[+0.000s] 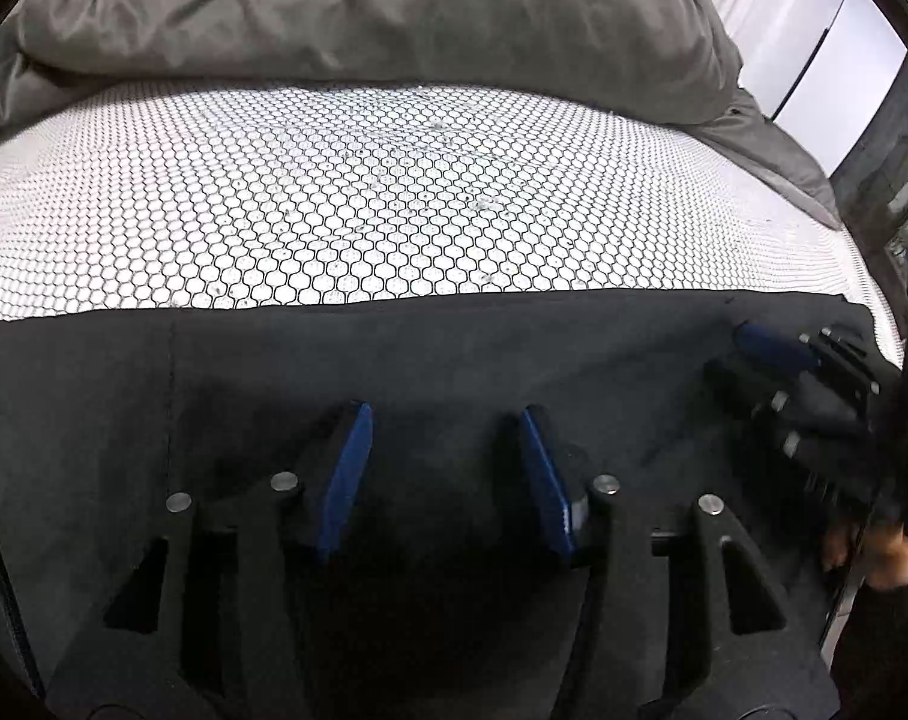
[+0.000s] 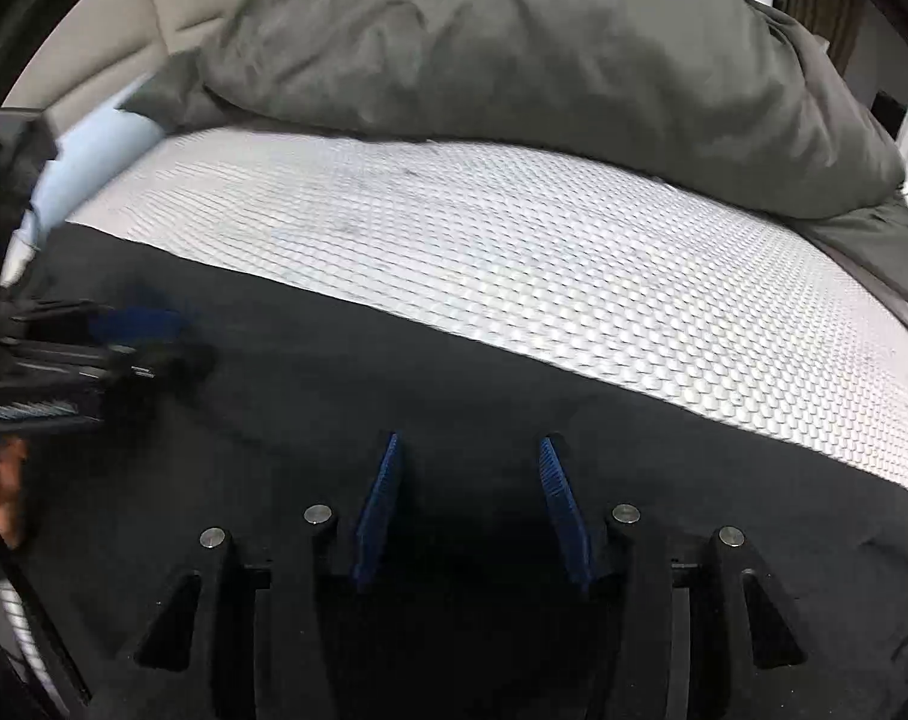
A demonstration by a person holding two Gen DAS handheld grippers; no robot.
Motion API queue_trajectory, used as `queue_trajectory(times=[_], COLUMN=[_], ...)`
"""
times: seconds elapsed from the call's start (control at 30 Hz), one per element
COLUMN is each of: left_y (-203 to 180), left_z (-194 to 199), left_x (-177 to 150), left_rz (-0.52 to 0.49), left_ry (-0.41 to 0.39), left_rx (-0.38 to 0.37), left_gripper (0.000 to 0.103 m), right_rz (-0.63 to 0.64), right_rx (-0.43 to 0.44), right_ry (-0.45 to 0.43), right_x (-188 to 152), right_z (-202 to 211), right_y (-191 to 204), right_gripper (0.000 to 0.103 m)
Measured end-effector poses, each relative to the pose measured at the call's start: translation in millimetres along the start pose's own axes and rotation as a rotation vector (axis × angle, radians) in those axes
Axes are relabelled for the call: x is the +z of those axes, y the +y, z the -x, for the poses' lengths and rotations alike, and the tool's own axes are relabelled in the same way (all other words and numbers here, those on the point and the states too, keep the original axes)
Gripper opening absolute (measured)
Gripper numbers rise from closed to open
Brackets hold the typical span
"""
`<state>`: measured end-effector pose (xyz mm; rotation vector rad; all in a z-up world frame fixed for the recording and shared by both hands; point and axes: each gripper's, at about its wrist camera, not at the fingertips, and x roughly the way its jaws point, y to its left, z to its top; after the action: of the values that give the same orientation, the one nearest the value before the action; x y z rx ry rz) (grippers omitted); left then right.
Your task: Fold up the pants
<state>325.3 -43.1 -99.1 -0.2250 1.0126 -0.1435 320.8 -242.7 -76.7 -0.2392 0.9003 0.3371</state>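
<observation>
**Black pants spread along the near edge of the bed, both grippers above them with nothing held**

Black fabric fills the lower half of both wrist views: the pants lie flat on the white, honeycomb-patterned mattress cover, with their far edge running as a fairly straight line across the picture. That line suggests the long axis of the pants runs side to side along the near edge of the bed, across the direction both grippers point. A seam runs front to back near the left of the left wrist view, but which end is waist and which is hem cannot be told here.

The left gripper tilts down over the cloth with its blue pads apart and only flat fabric visible between them; it grips nothing. The right gripper stands likewise, jaws parted, empty, over the dark cloth. Each shows at the edge of the other's view, so they work side by side, near each other.

The flat spread probably serves the fold: a smooth layer gives a clean edge to pinch. The grey duvet is bunched up at the far side, seemingly pushed back to leave working room.
</observation>
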Motion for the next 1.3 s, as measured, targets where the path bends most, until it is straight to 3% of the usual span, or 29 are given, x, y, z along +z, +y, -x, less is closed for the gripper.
queue_trajectory(times=[0.13,0.23,0.27,0.33,0.43,0.47,0.57,0.6,0.7,0.8,0.87,0.93,1.03,1.1,1.2,1.3], left_y=[6.5,8.6,8.7,9.9,3.1,3.4,-1.6,-4.2,-0.1,11.8,12.9,8.4,-14.9,-42.2,-72.0,-64.4], left_z=[0.5,-1.3,-2.2,-4.0,9.6,18.2,39.9,41.0,18.5,10.4,14.6,26.2,40.3,43.6,34.2,28.1], left_x=[-0.5,0.5,0.8,2.7,-3.1,-5.5,-12.8,-14.5,-14.1,-14.3,-14.4,-19.5,-35.8,-49.0,-63.2,-75.3], left_rz=[0.007,0.001,-0.001,-0.005,-0.012,0.001,-0.027,-0.056,-0.068,-0.013,0.016,0.042,0.018,-0.06,-0.175,-0.158], left_ry=[-0.011,-0.012,-0.012,-0.01,-0.013,-0.023,-0.084,-0.098,-0.04,-0.041,-0.048,-0.053,-0.049,-0.058,-0.043,-0.017], left_rx=[-0.01,-0.026,-0.027,-0.021,0.013,0.016,-0.023,-0.01,0.053,0.028,0.074,0.056,-0.014,-0.045,-0.03,0.009], left_gripper=[0.044,0.044,0.044,0.044,0.044,0.045,0.05,0.054,0.054,0.054,0.054,0.054,0.06,0.07,0.074,0.074], right_rz=[-0.052,-0.133,-0.167,-0.223,-0.179,-0.176,-0.204,-0.213,-0.201,-0.217,-0.347,-0.431,-0.437,-0.394,-0.308,-0.254], right_rx=[-0.217,-0.352,-0.356,-0.234,-0.249,-0.247,-0.227,-0.249,-0.236,-0.3,-0.335,-0.345,-0.232,-0.214,-0.124,-0.044], right_ry=[-0.002,0.023,0.022,0.002,0.001,-0.018,-0.124,-0.158,-0.13,-0.058,-0.092,-0.12,-0.18,-0.192,-0.185,-0.137], right_x=[-20.1,-44.1,-52.5,-63.1,-58.6,-58.4,-72.0,-79.3,-99.8,-119.5,-130.7,-133.8,-133.6,-133.1,-130.8,-133.5], right_z=[19.3,34.4,39.8,45.8,55.8,65.1,106.9,117.1,114.5,89.9,97.9,110.8,131.2,138.7,136.3,118.9], right_y=[-59.8,-133.4,-154.2,-181.2,-174.1,-170.4,-164.2,-162.0,-160.6,-177.6,-193.8,-200.6,-180.6,-153.7,-102.8,-58.7], right_gripper=[0.047,0.047,0.043,0.039,0.041,0.045,0.078,0.081,0.079,0.068,0.071,0.072,0.087,0.095,0.096,0.097])
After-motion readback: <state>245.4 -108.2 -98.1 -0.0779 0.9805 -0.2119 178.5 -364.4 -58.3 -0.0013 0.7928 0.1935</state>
